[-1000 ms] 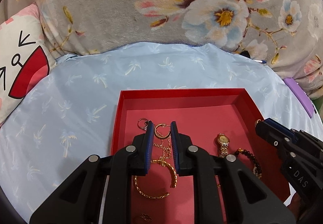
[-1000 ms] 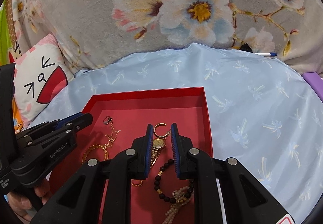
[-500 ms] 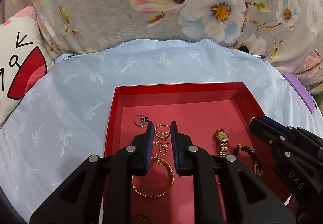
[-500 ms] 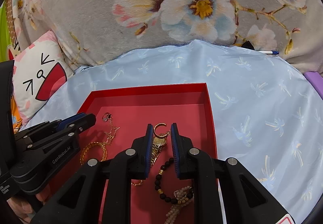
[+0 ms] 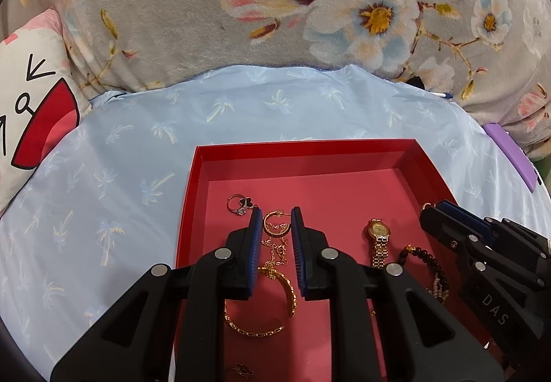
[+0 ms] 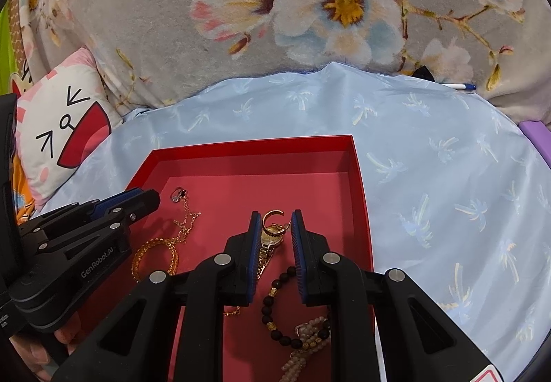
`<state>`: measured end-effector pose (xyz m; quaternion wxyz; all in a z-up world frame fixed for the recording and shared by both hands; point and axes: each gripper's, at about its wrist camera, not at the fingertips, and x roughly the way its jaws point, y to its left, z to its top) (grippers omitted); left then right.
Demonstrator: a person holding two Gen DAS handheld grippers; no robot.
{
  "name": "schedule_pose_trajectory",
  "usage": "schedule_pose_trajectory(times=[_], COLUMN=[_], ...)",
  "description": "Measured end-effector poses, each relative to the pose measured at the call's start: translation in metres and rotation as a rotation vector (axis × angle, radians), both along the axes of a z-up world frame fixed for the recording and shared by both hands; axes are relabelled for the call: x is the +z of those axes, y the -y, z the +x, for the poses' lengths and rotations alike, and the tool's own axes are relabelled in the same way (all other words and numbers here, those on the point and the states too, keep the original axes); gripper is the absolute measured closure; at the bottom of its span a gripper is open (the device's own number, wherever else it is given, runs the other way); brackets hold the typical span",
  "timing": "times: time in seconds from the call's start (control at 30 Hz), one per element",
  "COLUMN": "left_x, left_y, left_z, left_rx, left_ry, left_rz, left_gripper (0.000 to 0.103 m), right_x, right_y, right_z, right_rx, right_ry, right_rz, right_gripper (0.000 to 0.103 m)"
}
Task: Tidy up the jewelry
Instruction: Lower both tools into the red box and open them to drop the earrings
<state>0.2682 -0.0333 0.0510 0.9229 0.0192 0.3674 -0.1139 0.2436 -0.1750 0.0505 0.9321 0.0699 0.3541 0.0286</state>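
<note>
Floral grey blanket (image 5: 172,20) at the back, cartoon pillow (image 5: 31,113) far left; pale blue palm-print sheet (image 5: 120,158) covers the bed. Red tray (image 5: 303,145) sits on the sheet, lower centre, all jewelry inside it — loose, unsorted, none yet lifted by my reading.

Left to right in the tray, left wrist view:
- ring with black clover (image 5: 240,204), toward the far-left corner.
- gold hoop earring (image 5: 275,225), just in front of the left gripper's tips, fine gold chain (image 5: 275,253) trailing back from it.
- gold bangle (image 5: 261,313), near the near edge, partly under the gripper.
- gold watch (image 5: 378,237), right of centre, strap toward the near edge.
- dark bead bracelet (image 5: 427,261), beside the watch, toward the right wall.

Left hand-held gripper (image 5: 274,220): released, pads parted, nothing between them; pitched down over the tray's left half, straddling the chain and hoop. Likely lining up on the hoop.

Right hand-held gripper (image 6: 275,222): also released, empty; pitched down over the right half, above the watch (image 6: 272,234) and a second open gold hoop (image 6: 273,216). Bead bracelet (image 6: 275,309) and pale bead strand (image 6: 306,347) lie under it, near edge.

Both grippers point the same way, side by side, near one another but apart. Pieces are tangled close; thin chain may snag on a neighbour when lifted.
</note>
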Motion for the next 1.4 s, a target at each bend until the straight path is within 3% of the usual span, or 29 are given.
schedule_pose_trajectory(times=[0.43, 0.63, 0.7, 0.83, 1.0, 1.27, 1.4], left_x=[0.000, 0.004, 0.007, 0.017, 0.031, 0.029, 0.024], left_y=[-0.002, -0.004, -0.006, -0.013, -0.017, -0.016, -0.011], left_z=[0.000, -0.002, -0.004, -0.010, -0.028, -0.061, -0.071], left_rx=[0.012, 0.030, 0.040, 0.058, 0.057, 0.056, 0.043], left_ry=[0.003, 0.022, 0.039, 0.053, 0.078, 0.077, 0.060], left_rz=[-0.002, 0.007, 0.021, 0.009, 0.033, 0.037, 0.040], left_gripper=[0.086, 0.068, 0.066, 0.054, 0.052, 0.044, 0.044], right_x=[-0.003, 0.001, 0.004, 0.014, 0.024, 0.031, 0.030], right_y=[-0.001, 0.002, 0.002, 0.003, -0.002, -0.007, -0.007], right_z=[0.001, 0.000, -0.004, -0.015, -0.035, -0.079, -0.091], right_rx=[0.002, -0.009, -0.016, -0.023, -0.019, -0.043, -0.047], right_ry=[-0.003, 0.015, 0.023, 0.046, 0.062, 0.092, 0.081], right_rz=[-0.005, -0.005, -0.005, -0.002, 0.004, -0.045, -0.047], right_gripper=[0.085, 0.081, 0.078, 0.068, 0.067, 0.048, 0.046])
